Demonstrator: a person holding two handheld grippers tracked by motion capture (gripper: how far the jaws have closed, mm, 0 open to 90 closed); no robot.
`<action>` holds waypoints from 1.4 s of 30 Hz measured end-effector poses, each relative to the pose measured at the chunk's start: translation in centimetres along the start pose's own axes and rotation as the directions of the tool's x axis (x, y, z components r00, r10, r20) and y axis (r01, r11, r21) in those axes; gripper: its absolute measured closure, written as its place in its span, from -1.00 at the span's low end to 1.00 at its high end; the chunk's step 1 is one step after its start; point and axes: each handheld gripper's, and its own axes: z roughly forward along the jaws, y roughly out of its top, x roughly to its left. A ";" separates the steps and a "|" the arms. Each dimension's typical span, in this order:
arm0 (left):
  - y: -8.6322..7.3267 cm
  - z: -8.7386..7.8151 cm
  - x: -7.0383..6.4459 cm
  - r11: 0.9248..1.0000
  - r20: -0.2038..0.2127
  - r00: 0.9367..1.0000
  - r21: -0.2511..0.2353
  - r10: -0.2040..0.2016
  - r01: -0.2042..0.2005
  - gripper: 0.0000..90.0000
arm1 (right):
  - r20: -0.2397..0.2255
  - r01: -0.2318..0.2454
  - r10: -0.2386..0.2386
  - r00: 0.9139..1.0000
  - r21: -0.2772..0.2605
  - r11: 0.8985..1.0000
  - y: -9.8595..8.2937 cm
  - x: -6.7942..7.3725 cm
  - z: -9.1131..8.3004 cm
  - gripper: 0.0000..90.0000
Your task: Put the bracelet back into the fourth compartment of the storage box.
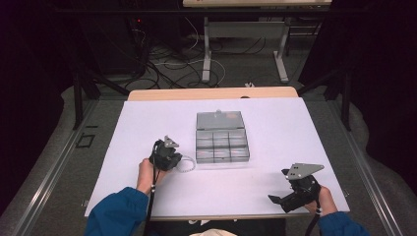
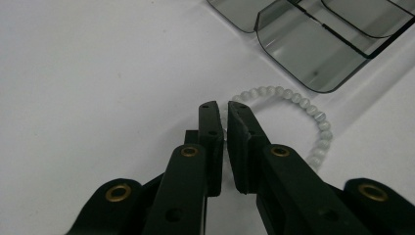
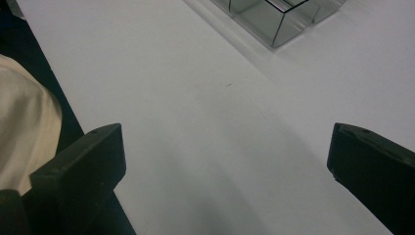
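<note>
Both grippers' jaws were black with brass-ringed screw holes; right gripper (image 1: 275, 200) bore a grey triangular plate; sleeves (image 1: 118, 211) blue.

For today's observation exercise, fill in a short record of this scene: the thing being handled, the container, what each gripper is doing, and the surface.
thing handled: white bead bracelet, lying on the table just left of the box
container: clear compartment box, lid open
left gripper: jaws nearly closed on the bracelet's beads
right gripper: jaws wide apart, nothing between them
surface: white table
</note>
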 end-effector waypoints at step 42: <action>0.6 -3.9 -1.1 0.992 -0.015 0.997 -0.096 0.078 -0.079 0.88 | -0.005 -0.004 0.004 1.000 0.007 1.000 0.0 0.0 0.0 -1.00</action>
